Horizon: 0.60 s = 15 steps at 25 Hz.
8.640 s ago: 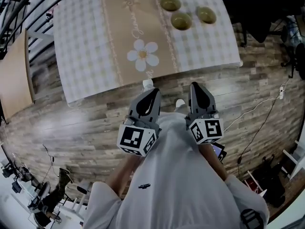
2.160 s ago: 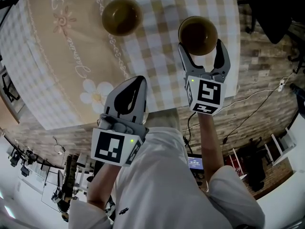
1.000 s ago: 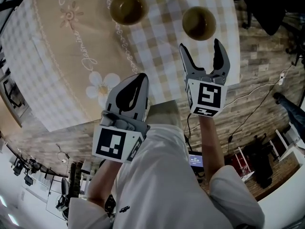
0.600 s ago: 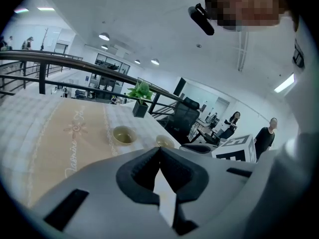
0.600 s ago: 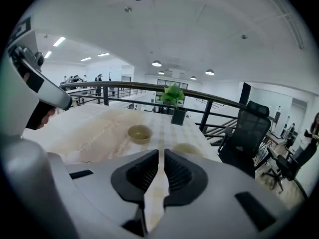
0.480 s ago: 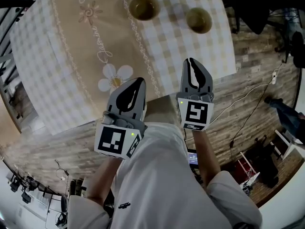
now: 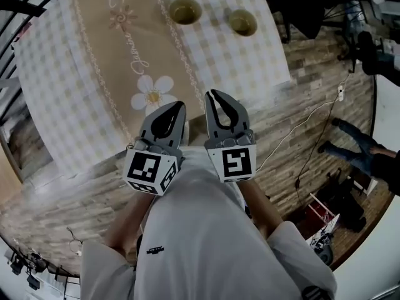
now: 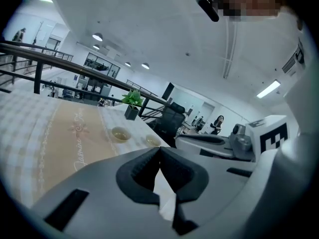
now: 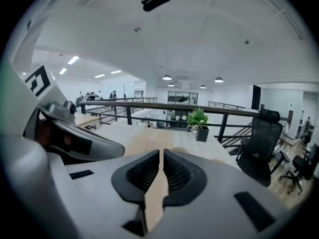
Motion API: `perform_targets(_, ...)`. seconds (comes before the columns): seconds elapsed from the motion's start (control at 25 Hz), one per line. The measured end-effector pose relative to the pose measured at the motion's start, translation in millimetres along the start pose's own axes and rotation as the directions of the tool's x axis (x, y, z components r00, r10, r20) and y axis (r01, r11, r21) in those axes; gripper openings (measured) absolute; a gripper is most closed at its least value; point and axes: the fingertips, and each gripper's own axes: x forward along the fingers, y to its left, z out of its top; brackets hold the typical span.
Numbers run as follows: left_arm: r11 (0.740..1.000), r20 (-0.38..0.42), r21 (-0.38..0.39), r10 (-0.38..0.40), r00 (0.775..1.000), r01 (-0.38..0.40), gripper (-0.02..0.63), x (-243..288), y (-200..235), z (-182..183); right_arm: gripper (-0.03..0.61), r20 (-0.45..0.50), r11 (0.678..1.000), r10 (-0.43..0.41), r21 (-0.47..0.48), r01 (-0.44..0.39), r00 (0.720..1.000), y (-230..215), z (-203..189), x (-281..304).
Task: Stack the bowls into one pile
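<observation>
Two olive-green bowls sit on the far part of the checked tablecloth: the left bowl (image 7: 185, 9) and the right bowl (image 7: 242, 22), a short way apart. The same two show small in the left gripper view, the left bowl (image 8: 119, 133) and the right bowl (image 8: 152, 141). My left gripper (image 7: 180, 105) is shut and empty, held close to my body over the table's near edge. Beside it my right gripper (image 7: 211, 94) is also shut with nothing in it. Both are far back from the bowls.
The table (image 7: 94, 92) carries a beige runner with a daisy print (image 7: 152, 95). Wooden floor lies to the right with a cable (image 7: 312, 120) across it. A potted plant (image 9: 199, 119) and a black office chair (image 9: 259, 143) stand beyond the table, with a railing behind.
My right gripper has shut and drawn back from the right bowl toward my body. My left gripper pulled back too. The view rose, so the bowls look smaller and farther.
</observation>
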Motion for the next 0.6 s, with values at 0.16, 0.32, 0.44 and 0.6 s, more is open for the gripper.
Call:
perform_targets(0.16,0.999,0.019,-0.015,0.038,0.999,-0.037,0.021,-5.2,12.4,5.9,0.055,0.031,0.999,0.037,0.007,-0.037,0.999,4.1,17.8,2.8)
perform_targets(0.32,0.993,0.045,-0.045,0.112,0.993,-0.11,0.021,11.3,18.3,15.2,0.055,0.02,0.997,0.073,-0.032,-0.072,0.997,-26.4,16.5,15.1)
perform_targets(0.44,0.981,0.058,-0.067,0.187,0.981,-0.183,0.021,40.4,14.9,22.5,0.055,0.024,0.989,0.127,-0.083,-0.125,0.992,-66.0,12.8,29.9)
perform_targets(0.6,0.955,0.056,-0.094,0.287,0.956,-0.281,0.021,94.4,-5.8,29.4,0.055,-0.01,0.972,0.216,-0.089,-0.216,0.976,-131.5,-3.3,42.3)
